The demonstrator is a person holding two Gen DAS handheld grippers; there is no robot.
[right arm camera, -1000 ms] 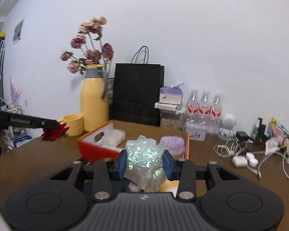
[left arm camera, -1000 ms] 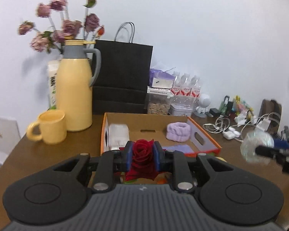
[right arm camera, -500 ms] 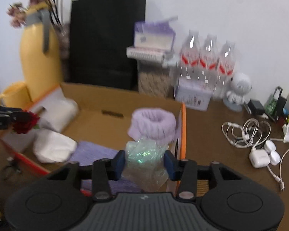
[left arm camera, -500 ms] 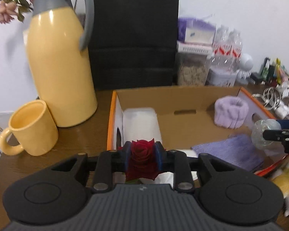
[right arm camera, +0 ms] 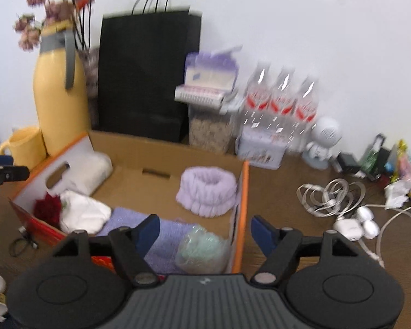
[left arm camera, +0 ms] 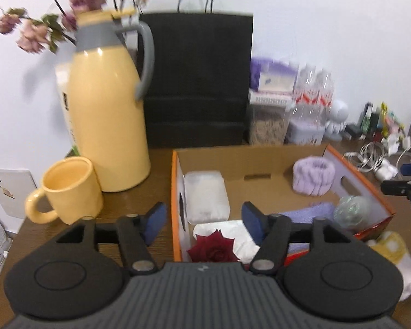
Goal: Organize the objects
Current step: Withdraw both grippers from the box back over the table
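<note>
Now red rose (left arm camera: 213, 250) bloom-up in cardboard box (left arm camera: 260, 156), left claw (left arm camera: 202, 220) spread

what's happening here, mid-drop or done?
Just dropped, by the look of it. A person holds a two-finger gripper in each hand over the orange-edged cardboard box. The left gripper has just been opening, and the dark red rose now lies free on a white cloth bundle in the box. The right gripper has also just been opening; the crumpled iridescent plastic ball sits loose in the box's near corner on a lilac cloth. Neither gripper's pads touch anything.
</note>
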